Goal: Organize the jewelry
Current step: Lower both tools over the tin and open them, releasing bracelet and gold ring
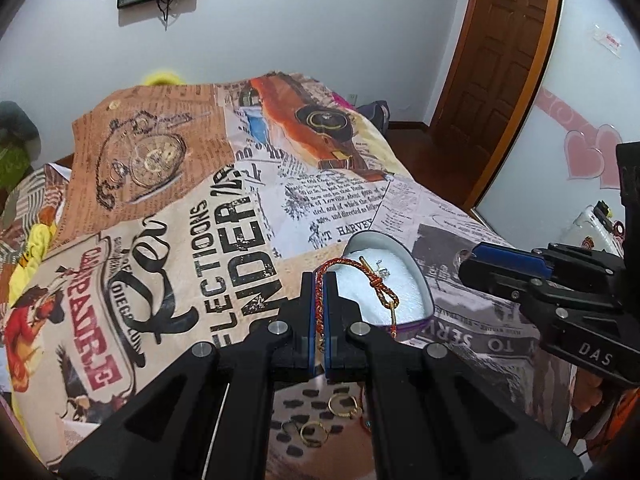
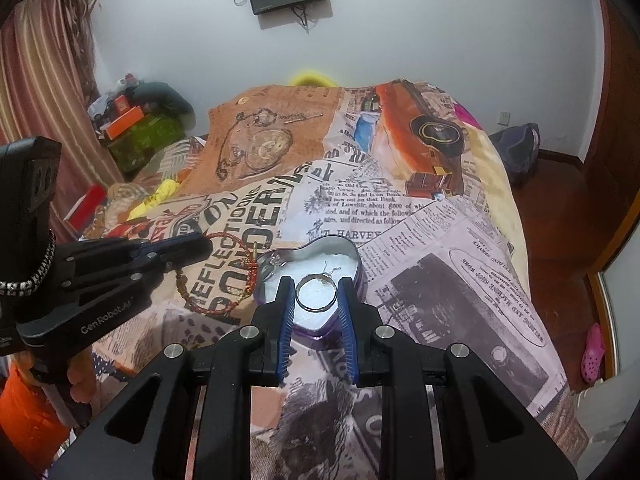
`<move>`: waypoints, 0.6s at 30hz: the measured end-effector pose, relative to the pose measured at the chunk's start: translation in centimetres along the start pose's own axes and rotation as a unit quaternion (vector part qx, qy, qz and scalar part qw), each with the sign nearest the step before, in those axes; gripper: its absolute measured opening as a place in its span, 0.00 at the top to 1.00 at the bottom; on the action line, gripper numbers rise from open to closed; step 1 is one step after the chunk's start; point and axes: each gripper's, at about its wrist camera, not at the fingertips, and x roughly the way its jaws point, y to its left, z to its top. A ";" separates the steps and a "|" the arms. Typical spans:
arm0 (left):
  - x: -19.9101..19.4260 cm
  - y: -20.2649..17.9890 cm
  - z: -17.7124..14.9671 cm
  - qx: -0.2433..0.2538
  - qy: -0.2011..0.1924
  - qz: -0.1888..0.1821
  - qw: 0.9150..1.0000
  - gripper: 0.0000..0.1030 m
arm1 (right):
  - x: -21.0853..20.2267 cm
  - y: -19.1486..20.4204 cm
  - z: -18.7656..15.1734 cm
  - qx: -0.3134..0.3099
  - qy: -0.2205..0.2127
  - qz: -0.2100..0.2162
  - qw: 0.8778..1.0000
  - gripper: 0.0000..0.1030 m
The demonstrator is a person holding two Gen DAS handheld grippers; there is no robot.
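Left wrist view first: the left gripper (image 1: 319,300) has its blue-padded fingers (image 1: 330,312) pinched tight on a red-and-gold braided cord bracelet (image 1: 374,276), and the cord loops up out of the fingers and drapes across the open heart-shaped tin (image 1: 425,280) sitting on the bed. The tin's white lining (image 1: 360,284) carries the knotted gold end of the bracelet, and a small silvery piece (image 1: 382,270) lies beside the knot. Down below the fingers, several gold rings (image 1: 342,404) rest loose on the printed bedspread (image 1: 200,240). Off to the right, the right gripper (image 1: 508,266) comes in from the side, near the tin.

Right wrist view now: the right gripper (image 2: 316,294) holds its fingers (image 2: 287,308) part-way apart with a silver ring (image 2: 316,293) caught between the two blue pads, poised right over the tin (image 2: 358,268). A thin silvery chain (image 2: 330,270) lies on the white lining behind the ring. At left, the left gripper (image 2: 200,246) grips the bracelet (image 2: 224,276), whose big red loop hangs just beside the tin's left rim, over the bedspread (image 2: 440,260).
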 end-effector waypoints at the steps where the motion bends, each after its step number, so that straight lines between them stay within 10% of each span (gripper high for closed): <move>1: 0.5 0.0 0.1 -0.001 0.004 0.000 1.000 0.99 | 0.2 -0.1 0.1 0.003 0.000 0.002 1.000 0.81; 18: 4.4 -1.5 1.2 0.025 0.036 -0.013 0.999 0.99 | 4.2 -0.5 0.2 -0.019 0.046 0.012 0.999 0.81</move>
